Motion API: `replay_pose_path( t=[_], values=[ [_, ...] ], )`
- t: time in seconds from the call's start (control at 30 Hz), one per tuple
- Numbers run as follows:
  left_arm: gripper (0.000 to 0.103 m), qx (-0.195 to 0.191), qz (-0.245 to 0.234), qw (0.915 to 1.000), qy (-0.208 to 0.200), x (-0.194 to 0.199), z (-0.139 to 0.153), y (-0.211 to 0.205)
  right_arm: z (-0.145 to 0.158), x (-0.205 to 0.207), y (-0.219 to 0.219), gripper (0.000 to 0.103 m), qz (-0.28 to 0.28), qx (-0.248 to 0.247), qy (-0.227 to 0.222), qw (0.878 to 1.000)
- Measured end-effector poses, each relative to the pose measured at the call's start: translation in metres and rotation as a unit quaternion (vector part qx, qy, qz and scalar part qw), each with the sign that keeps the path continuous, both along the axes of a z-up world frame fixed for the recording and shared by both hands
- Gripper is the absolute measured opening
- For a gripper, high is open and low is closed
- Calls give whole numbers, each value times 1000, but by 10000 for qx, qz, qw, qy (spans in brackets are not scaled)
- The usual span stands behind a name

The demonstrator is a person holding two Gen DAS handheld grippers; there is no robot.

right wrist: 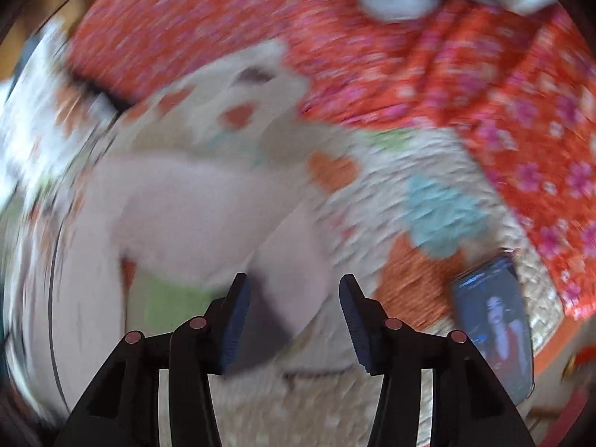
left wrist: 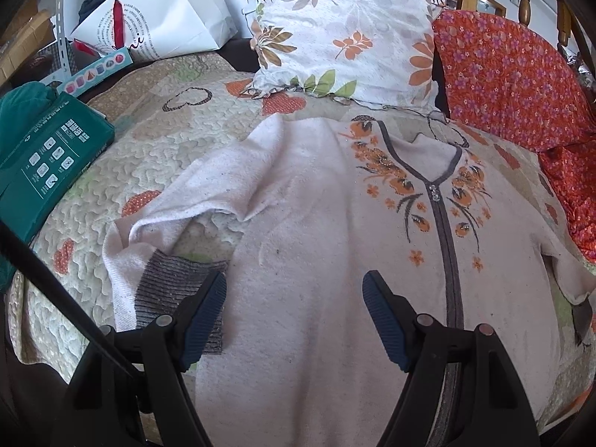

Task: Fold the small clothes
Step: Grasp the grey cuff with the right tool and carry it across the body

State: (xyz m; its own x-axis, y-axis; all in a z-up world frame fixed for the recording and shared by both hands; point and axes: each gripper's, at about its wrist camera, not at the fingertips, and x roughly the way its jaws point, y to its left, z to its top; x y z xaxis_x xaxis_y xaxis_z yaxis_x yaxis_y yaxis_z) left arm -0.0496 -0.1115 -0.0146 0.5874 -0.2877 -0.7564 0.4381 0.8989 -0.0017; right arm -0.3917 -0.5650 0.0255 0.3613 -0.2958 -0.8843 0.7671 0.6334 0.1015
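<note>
1. Sweater (left wrist: 305, 201), pale pink with orange flowers and a grey placket, lay front-up and spread flat across the quilted bedspread (left wrist: 156, 138) of the bed.
2. Its neckline pointed toward the floral pillow (left wrist: 342, 29) at the head of the bed, with a strip of bare quilt between collar and pillow edge.
3. One sleeve (left wrist: 149, 246) was bent back at the elbow, its grey ribbed cuff lying just beside the garment's side edge.
4. The left gripper (left wrist: 294, 290) hovered over the lower body of the sweater, jaws standing wide apart with nothing between them; one finger sat over the grey cuff.
5. A green box (left wrist: 48, 156) lay near the bed's edge, well apart from the folded sleeve, and open quilt lay between them.
6. On the other side an orange-red flowered cloth (left wrist: 521, 85) crowded that flank, close to the sweater's shoulder.
7. The right wrist view was badly blurred.
8. The right gripper (right wrist: 294, 298) had its jaws parted; the other sleeve (right wrist: 283, 290) ran up between them, but I could not tell whether either pad touched it.
9. A phone (right wrist: 495, 324) with a lit screen lay on the quilt just beside that gripper, near the orange-red cloth's edge.
</note>
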Motion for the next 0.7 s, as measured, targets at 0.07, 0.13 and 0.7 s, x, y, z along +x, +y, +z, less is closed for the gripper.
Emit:
replay_pose_path(
  t=[0.07,0.13,0.7],
  values=[
    [75,27,10,10000,-41,0,0,0,-8,12,22,56,566,-137,149,9982],
    [75,63,22,9999,-75,-1,-1,0,-15,23,40,61,991,-201,219,9946],
    [75,-249,261,9993,42,4,5,20,30,-69,-35,6,-1090,-1294,117,9855]
  ],
)
